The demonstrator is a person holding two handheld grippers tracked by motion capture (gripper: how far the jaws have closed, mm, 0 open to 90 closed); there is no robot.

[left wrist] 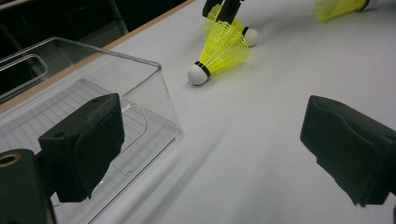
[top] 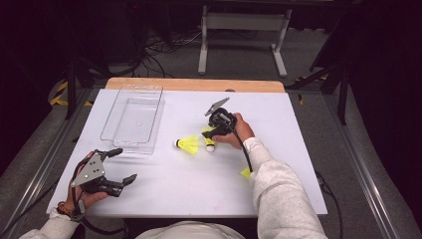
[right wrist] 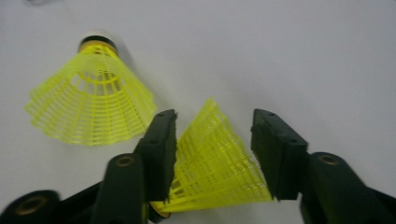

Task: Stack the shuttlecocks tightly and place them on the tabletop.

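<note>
Grey sleeve (top: 283, 199) up front, over white table (top: 174, 184). Clear tray (top: 110, 113) well off to the left of right claw (top: 209, 137). Left claw (top: 124, 165) wide, holding nothing. Right claw half open, straddling yellow shuttlecock (right wrist: 215, 172) by the skirt, not squeezing yet. Second shuttlecock (top: 189, 145) just beside. Risk, probably: crushing that flimsy skirt by clamping hard, or squirting it sideways off the taper.

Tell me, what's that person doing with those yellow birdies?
A person at a white table holds a gripper in each hand. The right gripper has its jaws around the skirt of one yellow shuttlecock, not clearly squeezing it yet. Another shuttlecock lies beside it, and a third sits by the sleeve. The left gripper waits open near a clear plastic box.
</note>
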